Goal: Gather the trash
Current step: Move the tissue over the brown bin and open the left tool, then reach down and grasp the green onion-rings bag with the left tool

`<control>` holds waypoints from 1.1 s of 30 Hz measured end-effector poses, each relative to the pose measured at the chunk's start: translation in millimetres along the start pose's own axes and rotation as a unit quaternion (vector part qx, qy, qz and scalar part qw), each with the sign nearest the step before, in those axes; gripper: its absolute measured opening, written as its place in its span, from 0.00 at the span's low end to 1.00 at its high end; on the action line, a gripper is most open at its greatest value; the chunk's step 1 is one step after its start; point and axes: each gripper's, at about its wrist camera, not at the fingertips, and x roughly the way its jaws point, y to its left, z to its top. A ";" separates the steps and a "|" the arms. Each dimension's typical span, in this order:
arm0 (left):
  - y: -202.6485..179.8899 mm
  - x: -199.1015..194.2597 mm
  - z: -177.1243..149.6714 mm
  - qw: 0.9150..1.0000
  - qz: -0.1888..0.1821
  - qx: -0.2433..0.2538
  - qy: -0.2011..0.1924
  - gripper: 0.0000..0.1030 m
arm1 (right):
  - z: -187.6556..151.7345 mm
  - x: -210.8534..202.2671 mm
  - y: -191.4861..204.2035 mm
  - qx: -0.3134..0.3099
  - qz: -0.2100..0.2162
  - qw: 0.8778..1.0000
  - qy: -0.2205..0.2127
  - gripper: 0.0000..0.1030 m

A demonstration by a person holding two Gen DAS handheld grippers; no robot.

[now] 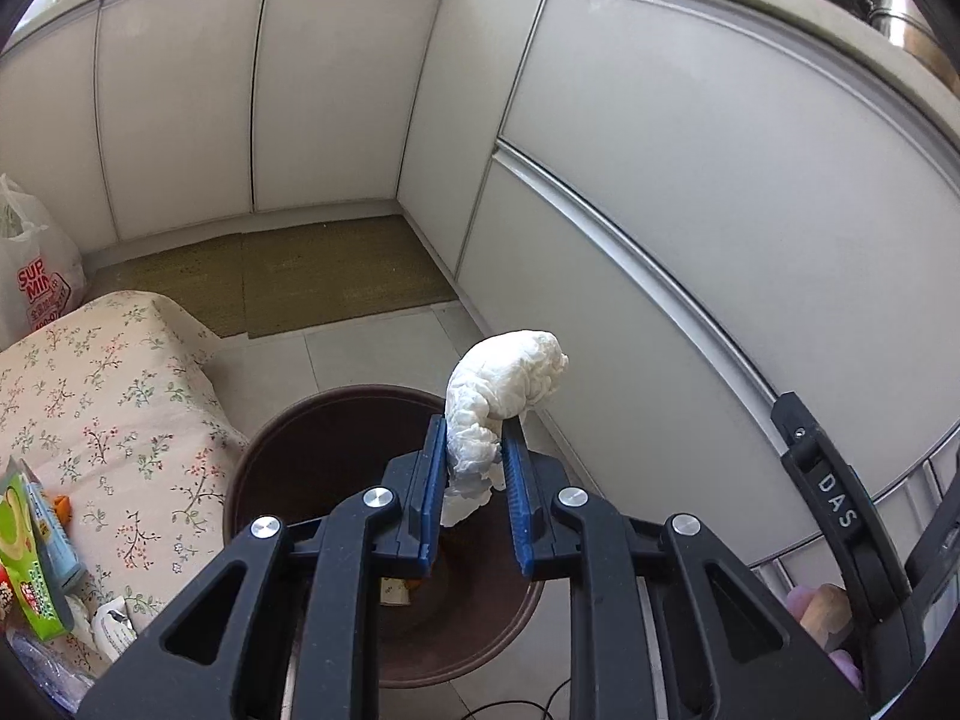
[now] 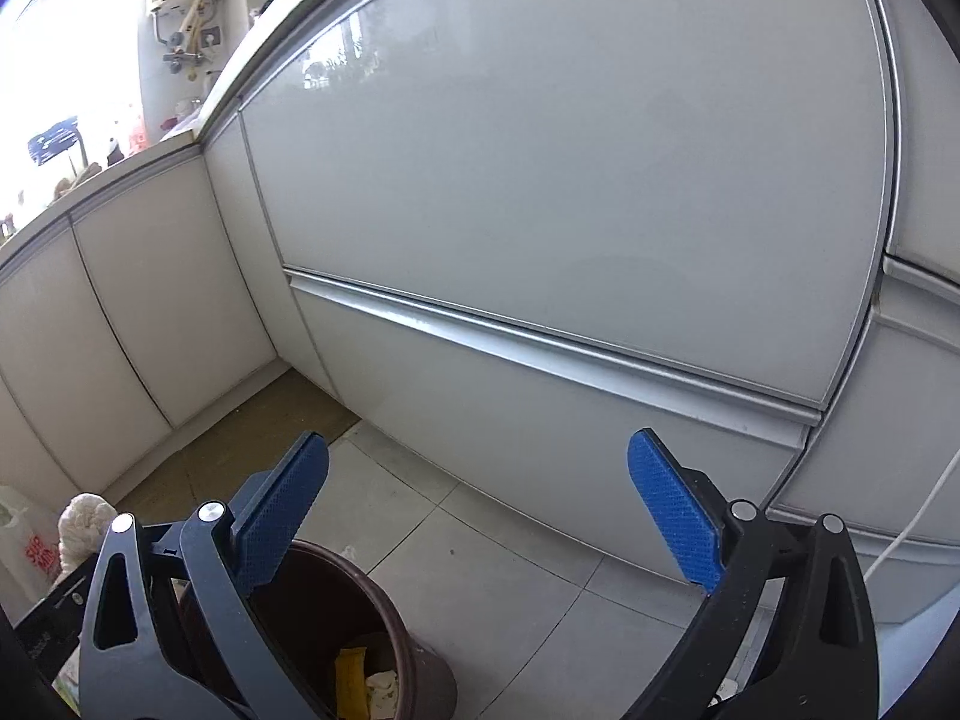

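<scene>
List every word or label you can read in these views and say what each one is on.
"DAS": white letters on the right gripper's black frame.
"SUP" over "MIN", cut off: red print on the white plastic bag.
Green snack packet: print too blurred to read.
Bag in the right wrist view: red print unreadable.

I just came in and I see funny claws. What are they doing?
Someone is picking up trash with two hand-held grabbers. The left gripper is squeezing a crumpled white tissue right above a brown bin on the kitchen floor. The right gripper is wide open and empty, above the same bin, which already has some wrappers inside.
</scene>
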 end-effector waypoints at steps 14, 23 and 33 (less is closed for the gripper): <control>6.6 45.2 -5.4 0.998 0.037 -0.013 0.053 0.60 | -9.5 17.1 2.2 -0.006 -0.016 0.999 0.039 0.93; 38.8 47.3 -17.3 0.990 0.112 -0.025 0.082 0.82 | -13.6 19.5 21.8 -0.025 0.009 0.998 0.061 0.93; 120.7 27.6 -35.3 0.974 0.201 -0.063 0.084 0.82 | -26.2 6.5 64.6 -0.071 0.044 0.994 0.071 0.93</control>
